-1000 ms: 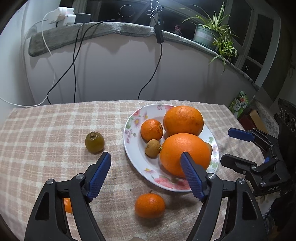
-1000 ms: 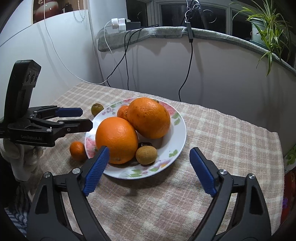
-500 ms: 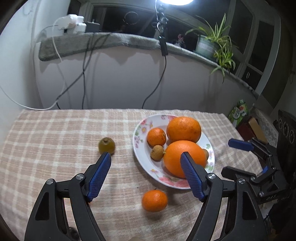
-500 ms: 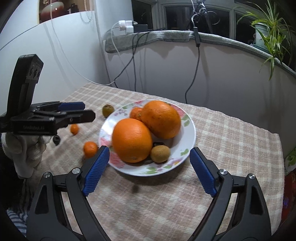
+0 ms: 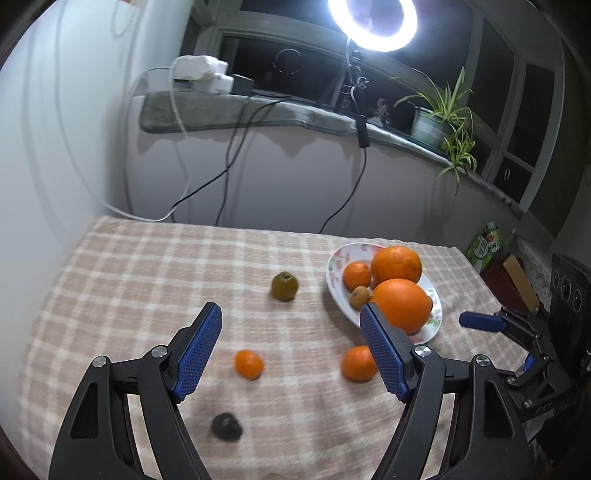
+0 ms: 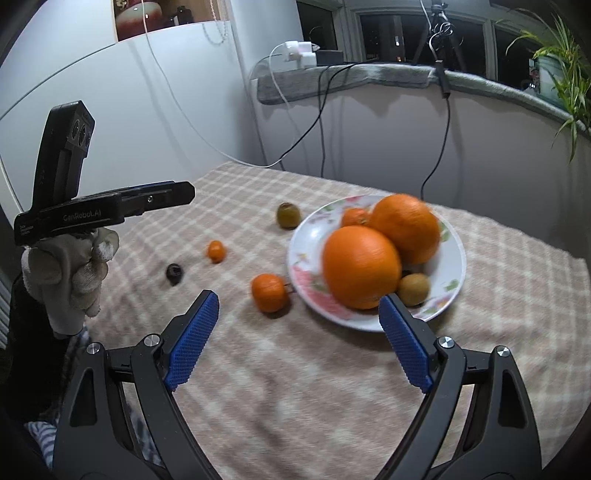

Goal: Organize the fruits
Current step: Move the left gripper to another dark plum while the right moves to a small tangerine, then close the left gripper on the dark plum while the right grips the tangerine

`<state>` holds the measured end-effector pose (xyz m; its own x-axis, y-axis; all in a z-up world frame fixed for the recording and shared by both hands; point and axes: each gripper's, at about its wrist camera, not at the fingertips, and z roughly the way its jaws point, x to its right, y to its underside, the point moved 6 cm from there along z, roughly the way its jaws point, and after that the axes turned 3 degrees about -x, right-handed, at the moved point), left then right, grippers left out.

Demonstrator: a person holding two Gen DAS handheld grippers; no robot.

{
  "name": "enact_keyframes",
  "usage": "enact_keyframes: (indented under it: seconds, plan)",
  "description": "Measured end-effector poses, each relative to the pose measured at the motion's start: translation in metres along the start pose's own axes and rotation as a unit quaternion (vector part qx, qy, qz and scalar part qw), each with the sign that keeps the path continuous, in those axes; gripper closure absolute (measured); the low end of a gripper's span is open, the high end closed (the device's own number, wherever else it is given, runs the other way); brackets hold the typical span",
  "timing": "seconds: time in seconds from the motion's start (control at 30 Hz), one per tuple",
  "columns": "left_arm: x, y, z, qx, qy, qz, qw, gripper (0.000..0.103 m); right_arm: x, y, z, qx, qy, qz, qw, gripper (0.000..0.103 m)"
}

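A flowered plate (image 6: 306, 254) sits on the checked cloth of the surface (image 6: 295, 369), holding two large oranges (image 6: 362, 266) side by side, a small mandarin (image 6: 354, 217) behind them and a brown kiwi (image 6: 413, 288) at the front edge. Loose fruit lies on the cloth to the left of the plate: a mandarin with a stem (image 6: 269, 292) just beside the rim, a smaller mandarin (image 6: 216, 251) farther out, a dark small fruit (image 6: 174, 273) near that one, and a greenish-brown fruit (image 6: 288, 215) behind, close to the plate's far side. The right gripper (image 6: 297, 343) hovers above the cloth in front of the plate, its blue pads spread wide with nothing between them. The left gripper (image 5: 291, 354) is likewise wide apart and empty, hanging over the loose fruit; a gloved hand (image 6: 70, 269) holds it. Behind the surface are a pale wall, dangling cables, a ledge with a potted plant (image 5: 443, 122) and a lit ring lamp (image 5: 373, 22).
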<state>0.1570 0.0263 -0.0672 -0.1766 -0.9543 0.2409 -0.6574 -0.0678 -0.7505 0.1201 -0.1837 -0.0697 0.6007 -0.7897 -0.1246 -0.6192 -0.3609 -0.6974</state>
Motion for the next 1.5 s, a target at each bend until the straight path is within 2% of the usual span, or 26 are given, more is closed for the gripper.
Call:
enact_keyframes:
  seconds: [0.23, 0.3, 0.37, 0.43, 0.47, 0.53, 0.63, 0.9, 0.97, 1.1, 1.17, 1.27, 1.4, 1.5]
  plan:
    - [-0.021, 0.025, -0.008, -0.01, -0.006, -0.017, 0.9998, 0.028, -0.022, 0.016, 0.018, -0.023, -0.014, 0.008, 1.0, 0.013]
    - [-0.025, 0.036, -0.009, -0.017, -0.008, -0.018, 0.9997, 0.028, -0.026, 0.018, 0.024, -0.029, -0.016, 0.011, 0.999, 0.017]
    - [-0.026, 0.047, -0.009, -0.026, -0.007, -0.018, 0.9995, 0.035, -0.027, 0.02, 0.031, -0.038, -0.017, 0.016, 0.999, 0.023]
    - [-0.027, 0.056, -0.008, -0.033, -0.011, -0.014, 0.9993, 0.041, -0.028, 0.022, 0.038, -0.045, -0.015, 0.021, 0.999, 0.026]
    - [-0.027, 0.059, -0.008, -0.034, -0.012, -0.011, 0.9993, 0.043, -0.028, 0.022, 0.041, -0.047, -0.015, 0.024, 0.998, 0.03]
    - [-0.029, 0.066, -0.005, -0.041, -0.017, -0.005, 0.999, 0.054, -0.027, 0.023, 0.049, -0.055, -0.015, 0.033, 0.998, 0.04]
    - [-0.029, 0.071, -0.004, -0.046, -0.012, -0.005, 0.9989, 0.054, -0.025, 0.024, 0.059, -0.065, -0.012, 0.046, 0.997, 0.048]
    - [-0.03, 0.081, -0.002, -0.055, -0.016, -0.001, 0.9984, 0.055, -0.028, 0.017, 0.077, -0.07, 0.008, 0.05, 0.996, 0.051]
    - [-0.032, 0.083, 0.001, -0.06, -0.017, -0.003, 0.998, 0.059, -0.03, 0.016, 0.082, -0.071, 0.016, 0.049, 0.996, 0.052]
    - [-0.032, 0.086, 0.008, -0.07, -0.017, 0.001, 0.9974, 0.062, -0.031, 0.014, 0.089, -0.074, 0.033, 0.04, 0.996, 0.056]
    - [-0.033, 0.088, 0.011, -0.075, -0.018, 0.002, 0.997, 0.066, -0.03, 0.012, 0.092, -0.075, 0.034, 0.043, 0.996, 0.056]
    - [-0.035, 0.09, 0.014, -0.078, -0.02, 0.001, 0.9967, 0.067, -0.03, 0.01, 0.093, -0.075, 0.035, 0.044, 0.996, 0.061]
    - [-0.038, 0.091, 0.017, -0.083, -0.023, -0.002, 0.9963, 0.068, -0.031, 0.008, 0.096, -0.077, 0.036, 0.043, 0.995, 0.061]
    - [-0.039, 0.093, 0.019, -0.089, -0.026, -0.001, 0.9957, 0.074, -0.03, 0.007, 0.1, -0.081, 0.039, 0.042, 0.995, 0.063]
